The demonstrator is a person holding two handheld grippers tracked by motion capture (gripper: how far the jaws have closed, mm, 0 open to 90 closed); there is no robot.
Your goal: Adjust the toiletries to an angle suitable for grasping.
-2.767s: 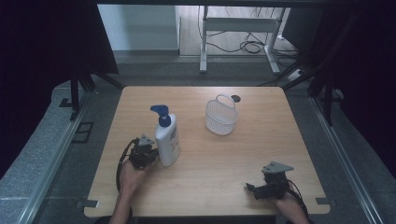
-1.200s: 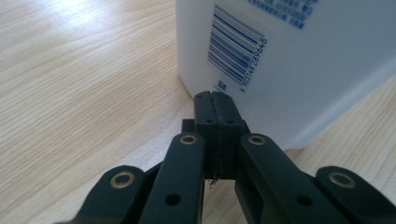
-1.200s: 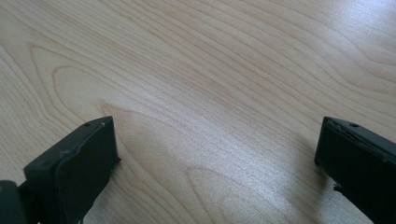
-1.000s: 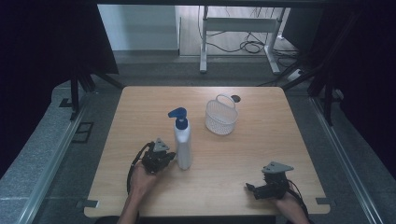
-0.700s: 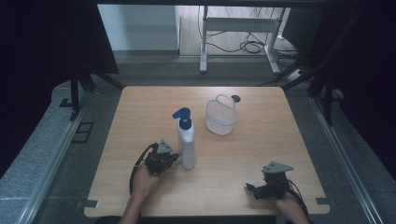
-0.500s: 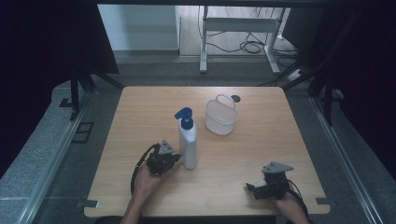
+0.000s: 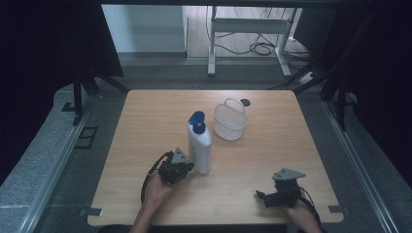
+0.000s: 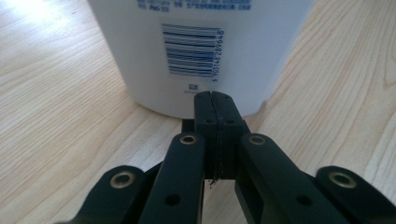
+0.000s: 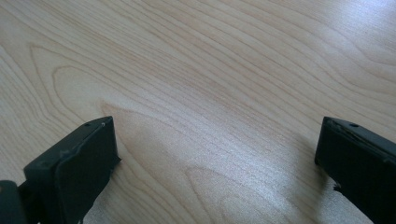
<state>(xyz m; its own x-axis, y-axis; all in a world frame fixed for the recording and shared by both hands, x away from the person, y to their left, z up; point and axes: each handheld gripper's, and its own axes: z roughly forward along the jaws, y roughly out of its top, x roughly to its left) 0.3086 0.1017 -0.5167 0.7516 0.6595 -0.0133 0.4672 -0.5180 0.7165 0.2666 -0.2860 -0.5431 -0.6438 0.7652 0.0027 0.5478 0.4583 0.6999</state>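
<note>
Shifted rightward across the worktop (image 7: 145,126) since earlier, the white bottle (image 7: 199,148) is touched at its base by the left gripper (image 8: 213,100), jaws pressed together. Well apart, the right gripper (image 7: 260,195) is held wide open.

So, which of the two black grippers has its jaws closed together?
The left gripper, at the base of the white plastic bottle with the blue pump cap; its jaws meet, holding nothing. The right gripper, near the wooden table's front edge, stands wide open.

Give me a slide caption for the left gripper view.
Shut left claw pressed against the base of a white bottle on a wooden table.
</note>
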